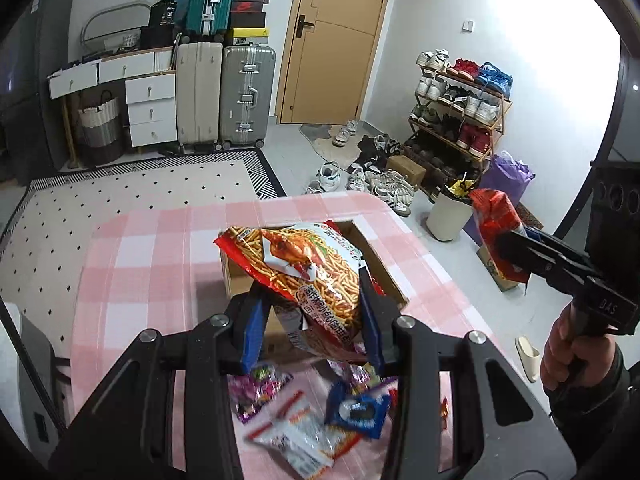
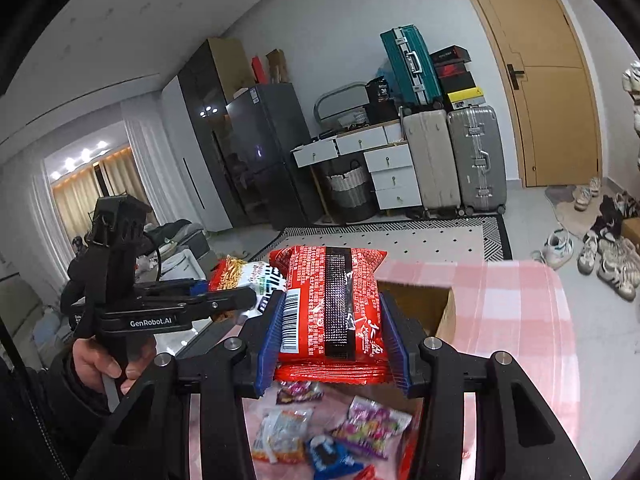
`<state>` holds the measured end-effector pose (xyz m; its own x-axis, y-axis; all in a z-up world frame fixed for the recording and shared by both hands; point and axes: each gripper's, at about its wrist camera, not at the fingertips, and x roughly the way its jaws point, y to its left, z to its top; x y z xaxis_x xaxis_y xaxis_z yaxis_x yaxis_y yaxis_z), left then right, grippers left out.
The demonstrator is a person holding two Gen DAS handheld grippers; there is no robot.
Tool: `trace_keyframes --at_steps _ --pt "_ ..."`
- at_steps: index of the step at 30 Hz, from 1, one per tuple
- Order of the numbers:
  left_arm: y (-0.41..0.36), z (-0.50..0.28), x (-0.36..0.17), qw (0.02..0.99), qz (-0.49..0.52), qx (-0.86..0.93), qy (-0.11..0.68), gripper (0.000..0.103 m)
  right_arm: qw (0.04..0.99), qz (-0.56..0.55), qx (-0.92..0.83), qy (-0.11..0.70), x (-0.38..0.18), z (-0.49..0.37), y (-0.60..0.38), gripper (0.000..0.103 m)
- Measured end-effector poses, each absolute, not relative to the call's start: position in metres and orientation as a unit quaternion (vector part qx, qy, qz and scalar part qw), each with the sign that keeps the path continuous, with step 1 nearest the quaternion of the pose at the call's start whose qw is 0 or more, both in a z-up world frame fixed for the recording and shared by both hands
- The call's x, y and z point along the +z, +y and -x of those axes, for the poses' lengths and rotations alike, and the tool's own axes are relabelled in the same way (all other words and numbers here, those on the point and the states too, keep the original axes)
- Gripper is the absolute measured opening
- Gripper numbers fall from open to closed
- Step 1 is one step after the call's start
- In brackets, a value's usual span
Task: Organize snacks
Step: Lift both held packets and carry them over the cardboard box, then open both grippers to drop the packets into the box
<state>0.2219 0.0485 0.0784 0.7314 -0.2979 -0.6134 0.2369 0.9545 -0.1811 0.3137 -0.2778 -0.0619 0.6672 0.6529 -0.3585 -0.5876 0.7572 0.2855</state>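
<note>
Your left fingers (image 1: 312, 316) grip a fries bag (image 1: 304, 268), right fingers (image 2: 332, 340) a red packet (image 2: 332, 304), above box (image 1: 384, 268) and loose snacks (image 1: 296, 428) on table (image 1: 152, 248).

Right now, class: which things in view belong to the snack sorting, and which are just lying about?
Job:
- stick-snack bag in left gripper
- red bag in right gripper
- box
- loose packets on table

Lying about:
- suitcases
- shoe rack
- shoes
- drawers
- bin
</note>
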Motion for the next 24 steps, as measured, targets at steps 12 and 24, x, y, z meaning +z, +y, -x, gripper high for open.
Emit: trace_keyframes --at_steps 12,24 --pt "0.039 -0.305 0.055 0.917 0.055 -0.14 0.369 0.037 0.904 -0.059 0.335 0.259 -0.083 -0.39 -0.235 0.046" --pt "0.033 -0.345 -0.004 0.904 0.065 -0.141 0.399 0.037 0.895 -0.065 0.314 0.309 -0.143 -0.437 -0.222 0.046"
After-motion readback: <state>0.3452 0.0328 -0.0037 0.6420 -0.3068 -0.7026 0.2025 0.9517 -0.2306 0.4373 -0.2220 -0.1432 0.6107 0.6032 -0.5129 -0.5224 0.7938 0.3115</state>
